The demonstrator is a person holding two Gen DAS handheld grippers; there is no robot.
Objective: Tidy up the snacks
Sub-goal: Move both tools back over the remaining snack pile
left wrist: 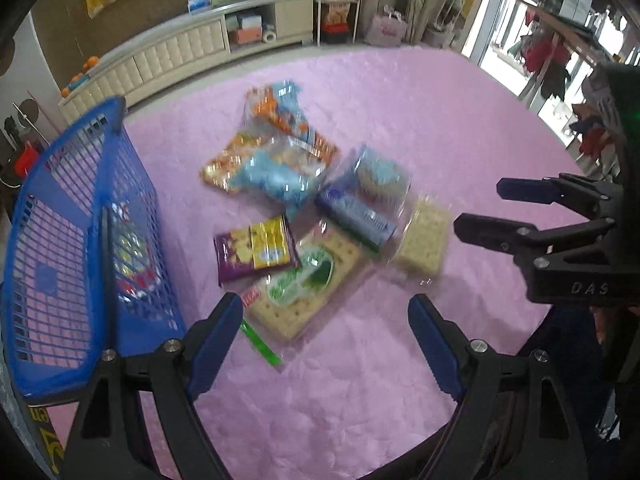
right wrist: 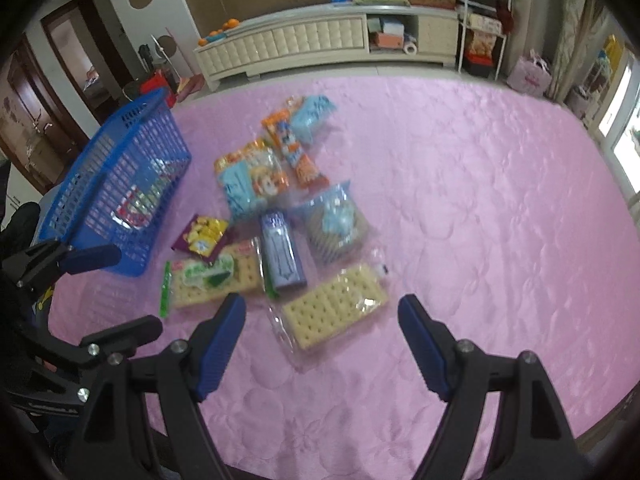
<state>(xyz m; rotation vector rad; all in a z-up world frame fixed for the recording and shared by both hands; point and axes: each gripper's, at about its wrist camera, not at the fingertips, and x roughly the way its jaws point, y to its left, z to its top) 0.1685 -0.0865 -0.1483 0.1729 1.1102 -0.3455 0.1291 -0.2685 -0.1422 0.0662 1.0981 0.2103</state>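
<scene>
Blue-padded left gripper (left wrist: 326, 334) and right gripper (right wrist: 322, 338) hover wide open, holding nothing, over snack packets (right wrist: 280, 216) heaped on a pink quilt (right wrist: 480, 220); beside them, the left view shows one packet inside the blue basket (left wrist: 80, 208).

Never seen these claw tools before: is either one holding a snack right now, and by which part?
Nothing is held. The left gripper and right gripper are both open, hovering above the snack pile.

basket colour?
Blue, a plastic lattice basket; clearest in the right wrist view.
</scene>
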